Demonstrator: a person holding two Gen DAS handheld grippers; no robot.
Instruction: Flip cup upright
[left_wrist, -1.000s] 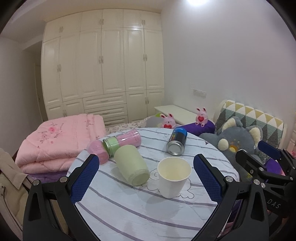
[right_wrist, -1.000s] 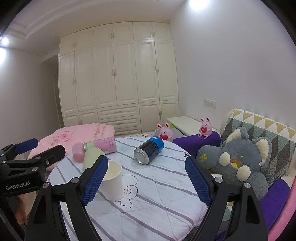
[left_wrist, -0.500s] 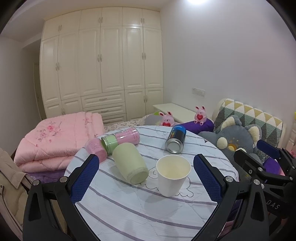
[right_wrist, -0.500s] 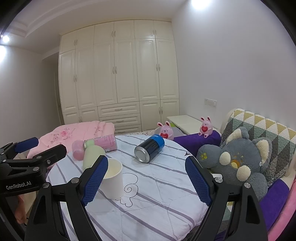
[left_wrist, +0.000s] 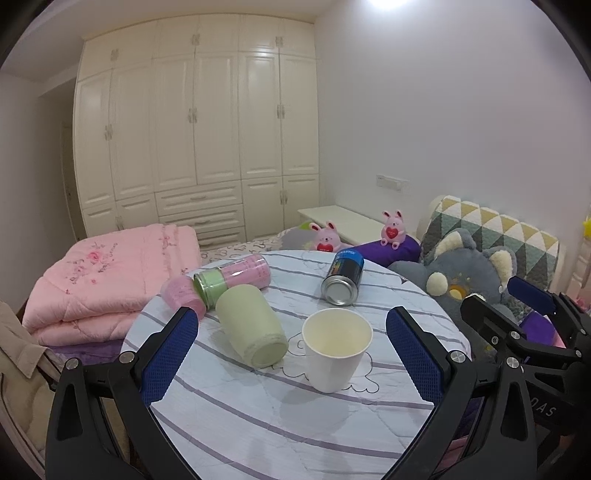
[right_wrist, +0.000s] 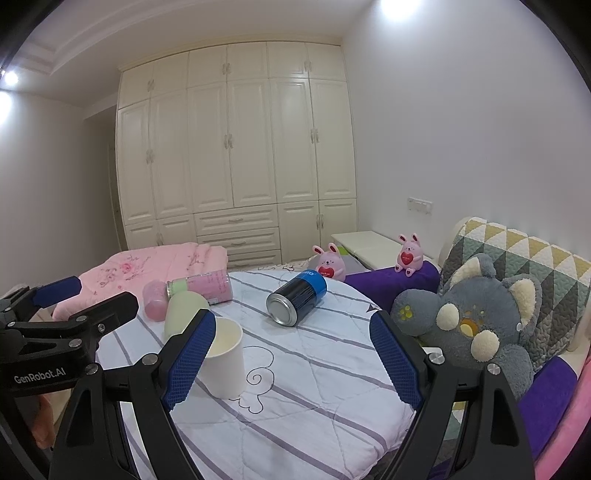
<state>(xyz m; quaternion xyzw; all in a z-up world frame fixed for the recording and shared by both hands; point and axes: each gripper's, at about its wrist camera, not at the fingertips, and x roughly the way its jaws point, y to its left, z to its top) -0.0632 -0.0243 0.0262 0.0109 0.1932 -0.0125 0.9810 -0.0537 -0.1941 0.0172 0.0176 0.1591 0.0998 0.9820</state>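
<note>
A white paper cup (left_wrist: 335, 350) stands upright, mouth up, on the round striped table (left_wrist: 280, 417); it also shows in the right wrist view (right_wrist: 225, 358). A pale green cup (left_wrist: 250, 330) lies on its side just left of it, base toward me. My left gripper (left_wrist: 291, 356) is open and empty, held back from both cups. My right gripper (right_wrist: 291, 360) is open and empty; its left finger hides part of the white cup.
A blue can (left_wrist: 343, 277) lies on its side behind the white cup. A pink bottle (left_wrist: 232, 275) and a pink cap (left_wrist: 181, 295) lie at the table's back left. A grey plush (left_wrist: 461, 273) sits right of the table, a folded pink quilt (left_wrist: 103, 273) to the left.
Both grippers have drawn back and risen slightly, so the table looks lower and a little farther. The cups have not moved.
</note>
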